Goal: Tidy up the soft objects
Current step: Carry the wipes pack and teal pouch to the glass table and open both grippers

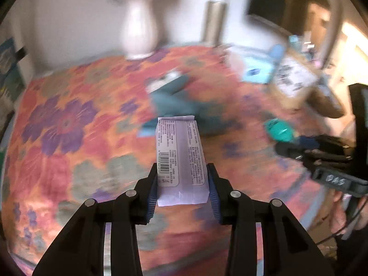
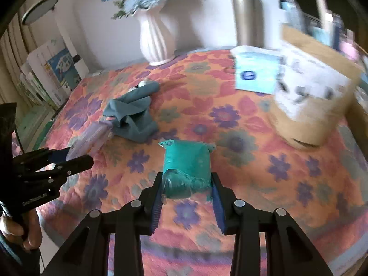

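My left fingers (image 1: 182, 181) are clamped on a pale lilac tissue packet (image 1: 180, 158), pinching its near end from both sides; the packet points away toward twelve o'clock with its barcode label facing up, held above the counter (image 1: 69, 161). My right fingers (image 2: 187, 189) are closed on a teal soft pack (image 2: 187, 168) in clear wrap, gripped at its near end, the rest jutting toward twelve o'clock.

Beyond the lilac packet, at twelve o'clock in the left wrist view, a crumpled grey-blue cloth (image 2: 133, 117) lies on the floral cover of the counter; from the right wrist it sits at ten o'clock. At two o'clock from the right fingers stands a cardboard box (image 2: 315, 105) with a printed label, and just beside it at one o'clock a light blue flat pack (image 2: 256, 71). At the far edge, against the wall, stand a white vase (image 2: 157, 39) of blue flowers and a metal flask (image 2: 247, 17). Much of the left view is blurred.
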